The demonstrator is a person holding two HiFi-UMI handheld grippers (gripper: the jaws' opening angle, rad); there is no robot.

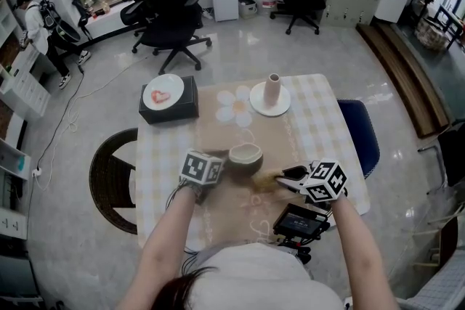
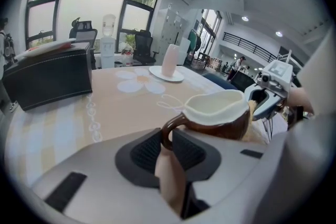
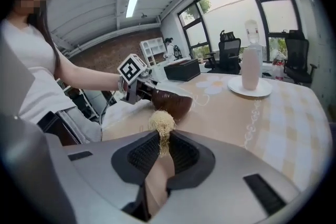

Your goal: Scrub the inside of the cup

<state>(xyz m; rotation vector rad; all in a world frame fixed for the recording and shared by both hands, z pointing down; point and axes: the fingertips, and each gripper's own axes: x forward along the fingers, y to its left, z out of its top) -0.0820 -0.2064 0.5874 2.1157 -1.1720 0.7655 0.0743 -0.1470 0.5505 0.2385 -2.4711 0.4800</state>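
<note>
Gripping the handle of the brown cup, our left gripper steadies it at six o'clock on the table. Our right gripper pinches a fibrous scrubber at the cup's four o'clock. Hard scrubbing may twist the handle loose.

Pinching a straw-coloured scrubber in the right tongs, just short of the brown cup on the desk; left tongs at its far side; pale vase beyond.
</note>
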